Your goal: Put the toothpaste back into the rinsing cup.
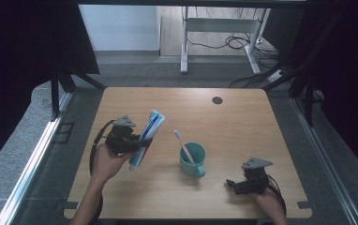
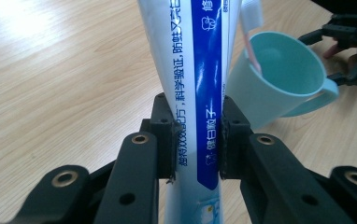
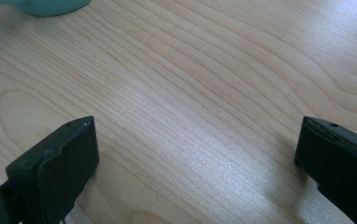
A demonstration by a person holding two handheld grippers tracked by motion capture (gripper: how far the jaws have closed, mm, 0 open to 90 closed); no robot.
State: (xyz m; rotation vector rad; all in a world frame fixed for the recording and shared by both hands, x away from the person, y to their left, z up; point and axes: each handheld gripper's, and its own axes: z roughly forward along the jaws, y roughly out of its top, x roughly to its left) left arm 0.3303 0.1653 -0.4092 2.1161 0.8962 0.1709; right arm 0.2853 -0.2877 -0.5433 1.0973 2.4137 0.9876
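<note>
A white and blue toothpaste tube (image 1: 147, 137) is held tilted above the left half of the wooden table (image 1: 233, 117). My left gripper (image 1: 137, 143) is shut on its lower part; the left gripper view has the tube (image 2: 200, 84) pinched between both pads. A teal mug (image 1: 192, 160) stands at the table's middle with a pink toothbrush (image 1: 183, 144) leaning in it. The mug (image 2: 279, 77) lies just beyond the tube. My right gripper (image 1: 233, 184) rests low near the front right, open, with bare wood between its jaws (image 3: 195, 154).
A dark round hole (image 1: 217, 100) marks the far side of the table. Beyond the far edge stand a white desk frame (image 1: 224, 28) and loose cables (image 1: 242, 44) on the floor. Black curtains hang on both sides.
</note>
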